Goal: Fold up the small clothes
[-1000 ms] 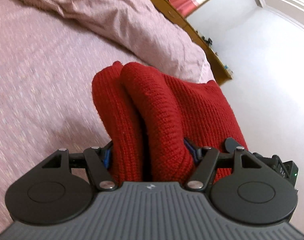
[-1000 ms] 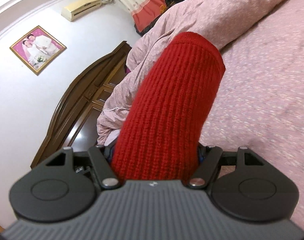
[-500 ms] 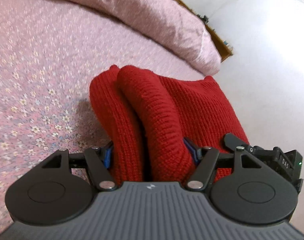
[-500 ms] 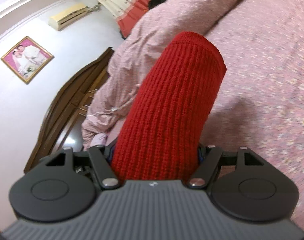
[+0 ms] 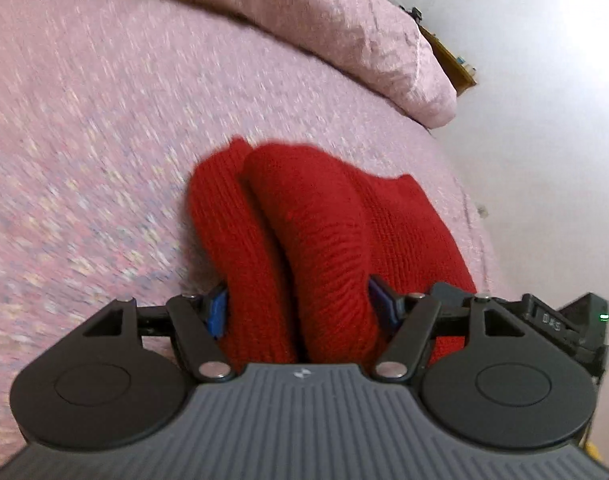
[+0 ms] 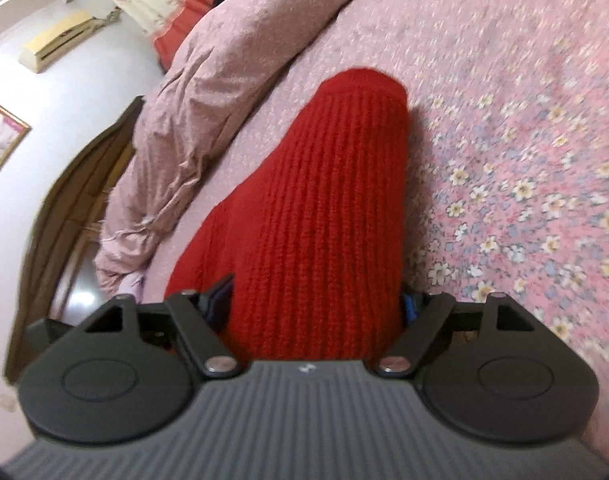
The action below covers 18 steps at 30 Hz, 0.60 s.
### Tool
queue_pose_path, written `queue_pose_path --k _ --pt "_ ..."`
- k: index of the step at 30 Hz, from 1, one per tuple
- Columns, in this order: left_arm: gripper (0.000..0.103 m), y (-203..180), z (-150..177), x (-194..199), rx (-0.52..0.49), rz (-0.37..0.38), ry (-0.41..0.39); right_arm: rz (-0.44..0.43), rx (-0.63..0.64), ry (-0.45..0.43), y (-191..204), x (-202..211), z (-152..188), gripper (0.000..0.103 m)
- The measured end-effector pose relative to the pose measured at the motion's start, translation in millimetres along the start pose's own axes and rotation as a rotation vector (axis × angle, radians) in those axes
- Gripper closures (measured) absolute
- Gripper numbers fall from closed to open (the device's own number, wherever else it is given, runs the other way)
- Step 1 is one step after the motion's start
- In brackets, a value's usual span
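Both grippers have dropped toward the floral bedspread (image 6: 524, 152), bringing the red knitted garment (image 5: 316, 240) down until it looks to rest on it. Left gripper (image 5: 300, 312) stays clamped on two bunched folds of the knit. Right gripper (image 6: 316, 308), its jaws opening, has a ribbed end of the garment between them. Folding appears unfinished: the piece is lowered but not yet flat or squared, near the rumpled duvet (image 6: 192, 92).
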<state>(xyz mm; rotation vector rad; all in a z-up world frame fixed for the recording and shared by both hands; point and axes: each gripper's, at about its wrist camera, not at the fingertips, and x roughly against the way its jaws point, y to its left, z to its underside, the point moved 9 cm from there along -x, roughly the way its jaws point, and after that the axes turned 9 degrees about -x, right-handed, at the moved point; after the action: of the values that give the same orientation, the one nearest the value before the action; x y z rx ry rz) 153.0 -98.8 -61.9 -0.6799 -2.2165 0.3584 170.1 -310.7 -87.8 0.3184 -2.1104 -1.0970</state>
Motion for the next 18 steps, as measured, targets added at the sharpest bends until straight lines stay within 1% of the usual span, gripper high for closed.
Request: queue_pose_path --k 2,3,6,7,9,10,12,13,14,16,18 --pt "0.03 -6 -7 17 -0.085 -0.074 -0.029 0.031 0.019 -0.045 6 11 3 0.023" --pt "0.03 -11 -8 27 -0.12 -0.097 -0.037 0.047 0.033 -0.064 7 16 3 0.023" --pt "0.031 -28 -9 50 -0.191 -0.138 -0.061 0.102 0.093 -0.135 12 36 5 0.024" --pt "0.031 -34 -8 56 -0.196 -0.14 -0.064 0.111 0.124 -0.159 17 45 7 0.024" --pt "0.031 -44 -5 67 -0.188 -0.12 -0.068 0.105 0.164 -0.181 20 59 11 0.024" --pt "0.031 -47 -1 69 -0.179 -0.109 -0.065 0.102 0.17 -0.183 20 62 13 0.024" --pt "0.031 -51 8 70 -0.162 -0.116 -0.054 0.091 0.176 -0.176 24 65 23 0.024" --pt "0.031 -50 13 68 -0.164 -0.133 -0.043 0.083 0.185 -0.168 26 64 28 0.024" --pt "0.031 -49 18 63 -0.175 -0.161 -0.028 0.092 0.202 -0.168 27 62 33 0.024" --pt "0.03 -43 29 54 -0.198 -0.21 0.011 0.14 0.256 -0.176 27 55 42 0.025" --pt "0.03 -37 40 45 -0.2 -0.23 0.042 0.178 0.283 -0.17 24 46 49 0.025"
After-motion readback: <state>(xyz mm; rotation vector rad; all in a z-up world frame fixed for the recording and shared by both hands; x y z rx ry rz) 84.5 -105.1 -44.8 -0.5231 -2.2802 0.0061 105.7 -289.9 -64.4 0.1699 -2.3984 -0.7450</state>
